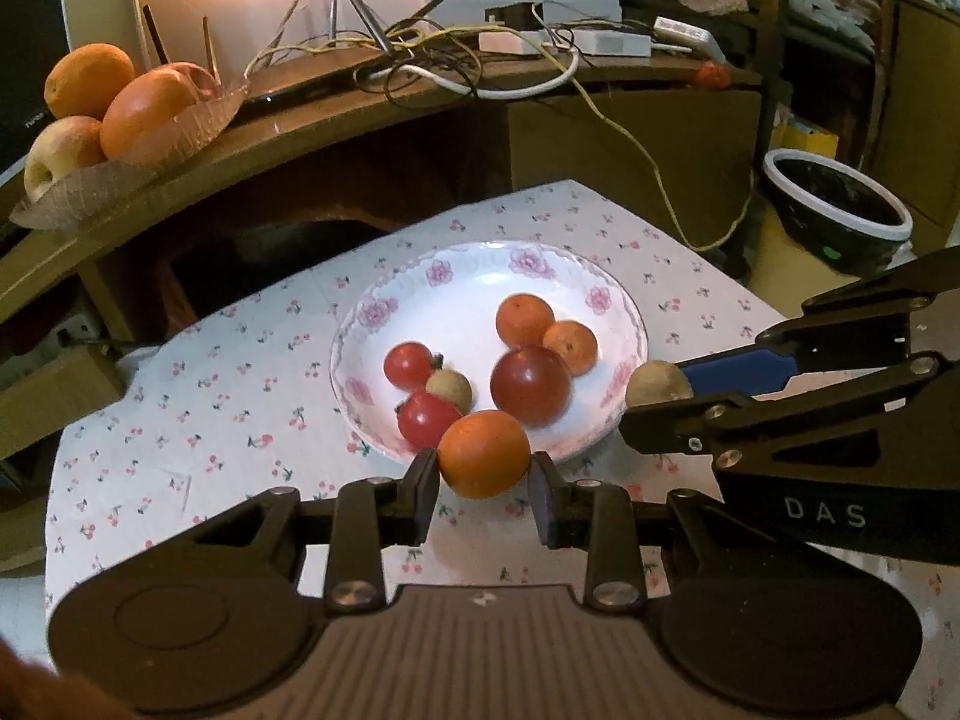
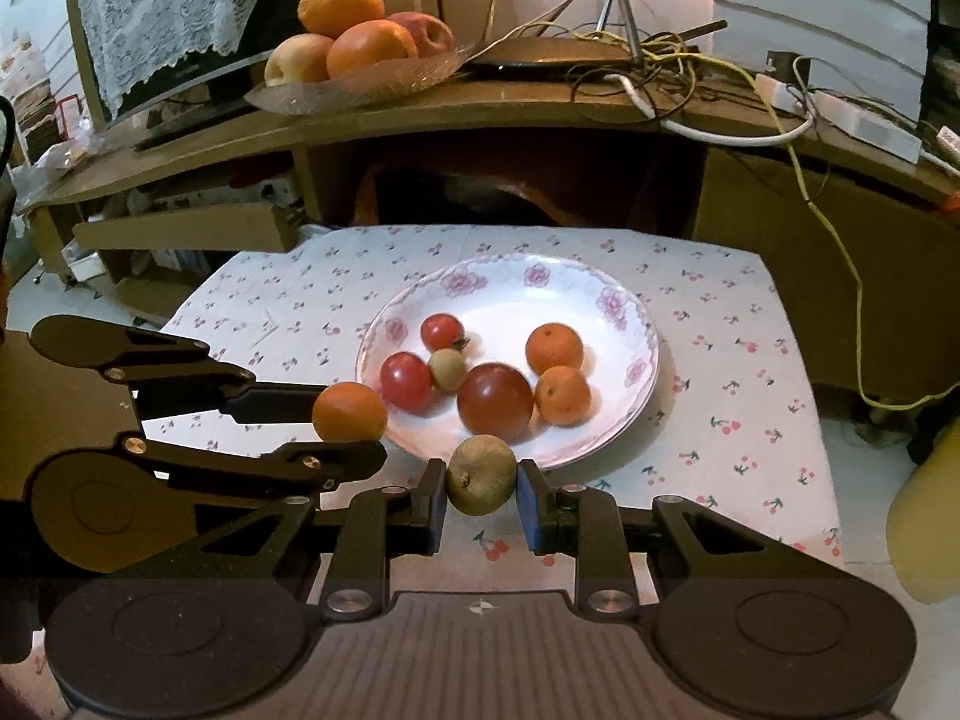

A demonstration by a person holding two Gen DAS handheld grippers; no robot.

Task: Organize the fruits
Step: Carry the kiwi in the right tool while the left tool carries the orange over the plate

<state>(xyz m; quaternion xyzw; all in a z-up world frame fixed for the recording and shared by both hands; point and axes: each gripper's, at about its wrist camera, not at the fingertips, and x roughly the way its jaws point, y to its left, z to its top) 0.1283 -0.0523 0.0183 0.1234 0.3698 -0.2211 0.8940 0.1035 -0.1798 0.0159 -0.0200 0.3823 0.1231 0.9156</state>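
Two wrist views over a low counter [image 2: 750, 372] spread with a white cloth printed in small cherries.

Near the middle of the cloth: a white plate [image 1: 480, 264] with pink flowers round the rim. On the plate, seen from the left wrist: two small oranges [image 1: 524, 320] touching each other at about 1 o'clock, a big dark red tomato [image 1: 530, 384] just below them near the centre, two smaller red tomatoes [image 1: 409, 365] at 8 and 7 o'clock, and a small tan fruit [image 1: 450, 390] wedged between those two.

Left tongs [image 1: 485, 471]: closed tight on a small orange [image 1: 483, 453], pads pressed against both its sides, held just above the plate's rim at 6 o'clock. In the right wrist view, same orange [image 2: 349, 411] at the plate's 9 o'clock edge.

Right tongs [image 2: 481, 495]: closed tight on a brownish-green round fruit [image 2: 482, 474], blue pads against both sides, held over the plate's rim at 6 o'clock. In the left wrist view, same fruit [image 1: 659, 383] at the plate's 3 o'clock edge.

Behind, at 12 o'clock: a curved wooden shelf [image 2: 480, 114] with a glass dish [image 2: 360, 87] of large oranges and apples, plus a tangle of cables [image 2: 660, 60].
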